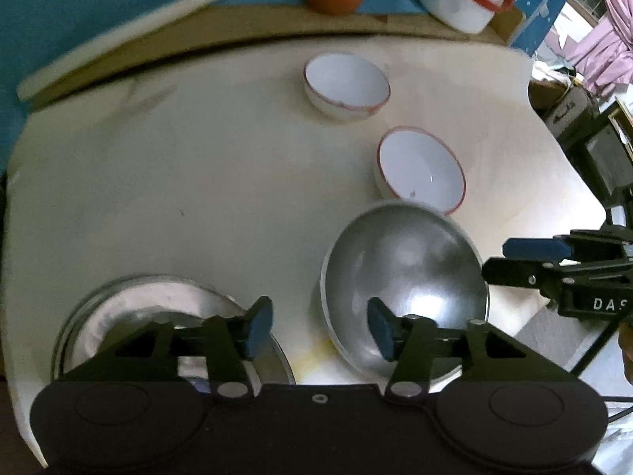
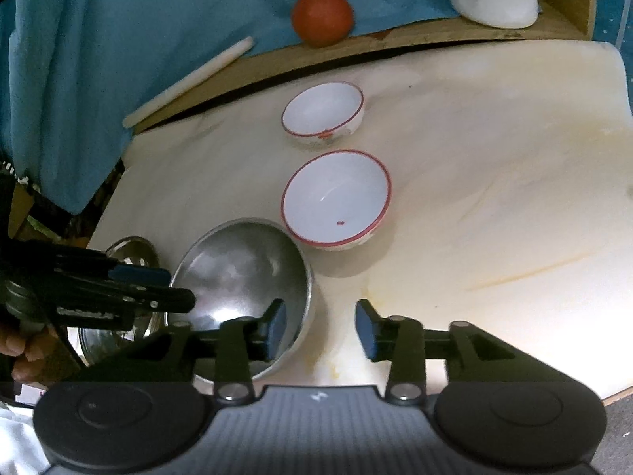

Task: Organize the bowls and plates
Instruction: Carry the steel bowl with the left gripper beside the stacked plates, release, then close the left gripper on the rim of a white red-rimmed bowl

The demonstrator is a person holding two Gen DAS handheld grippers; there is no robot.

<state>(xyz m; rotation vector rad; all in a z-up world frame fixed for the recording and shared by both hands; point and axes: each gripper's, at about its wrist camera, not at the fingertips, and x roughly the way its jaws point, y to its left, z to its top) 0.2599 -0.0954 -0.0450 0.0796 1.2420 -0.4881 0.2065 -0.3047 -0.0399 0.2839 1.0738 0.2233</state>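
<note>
Here both tongs [image 1: 319, 326] [image 2: 320, 328] agape, empty; only left wrist view shows steel plate [image 1: 130, 316] fully.

I see the metal bowl [image 2: 241, 277] nearest, with two enamel bowls [image 2: 337, 198] [image 2: 322, 113] in line behind it. A glass dish [image 1: 158, 328] sits to its left

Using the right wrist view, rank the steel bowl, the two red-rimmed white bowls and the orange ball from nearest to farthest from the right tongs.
1. Steel bowl, at the left finger of the right tongs.
2. Larger red-rimmed white bowl, just ahead, center.
3. Smaller red-rimmed white bowl, behind it.
4. Orange ball, on the wooden ledge at the back.
</note>
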